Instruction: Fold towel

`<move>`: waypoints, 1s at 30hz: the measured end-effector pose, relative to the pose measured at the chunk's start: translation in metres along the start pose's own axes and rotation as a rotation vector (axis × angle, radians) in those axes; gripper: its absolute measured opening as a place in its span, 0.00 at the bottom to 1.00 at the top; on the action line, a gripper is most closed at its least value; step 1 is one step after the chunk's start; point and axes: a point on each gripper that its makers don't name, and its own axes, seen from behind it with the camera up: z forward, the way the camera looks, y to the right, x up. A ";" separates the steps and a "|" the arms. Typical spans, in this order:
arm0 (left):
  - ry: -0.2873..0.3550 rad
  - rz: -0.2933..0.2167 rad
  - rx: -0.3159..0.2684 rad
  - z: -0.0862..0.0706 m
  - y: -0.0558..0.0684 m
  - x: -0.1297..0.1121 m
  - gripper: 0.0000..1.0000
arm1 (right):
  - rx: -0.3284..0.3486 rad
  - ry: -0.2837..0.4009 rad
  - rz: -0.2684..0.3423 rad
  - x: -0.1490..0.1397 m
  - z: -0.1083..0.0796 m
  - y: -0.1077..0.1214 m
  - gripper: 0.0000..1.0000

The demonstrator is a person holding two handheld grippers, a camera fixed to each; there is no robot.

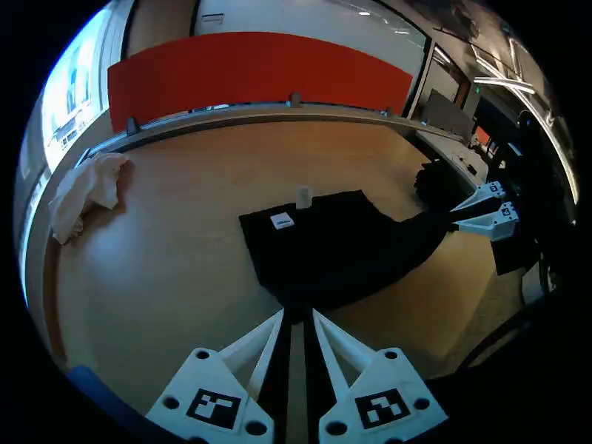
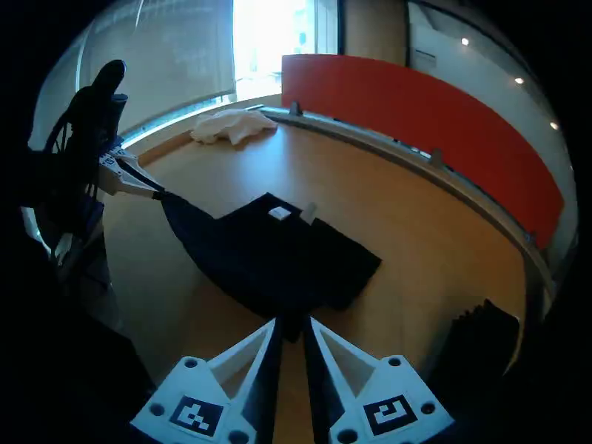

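A black towel lies spread on the wooden table, with a white tag near its far edge. At the bottom of the left gripper view, my left gripper is shut on the towel's near corner. My right gripper shows farther right, pinching another corner and pulling it taut. In the right gripper view the towel is stretched between my right gripper, shut on its near edge, and my left gripper at the left, which holds a raised corner.
A crumpled white cloth lies at the table's far corner. A dark folded pile sits near the right side. A red divider panel runs along the table's back edge.
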 end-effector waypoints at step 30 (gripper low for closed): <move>0.015 -0.028 0.012 0.028 -0.016 0.019 0.11 | -0.016 -0.046 -0.002 0.000 0.028 0.022 0.19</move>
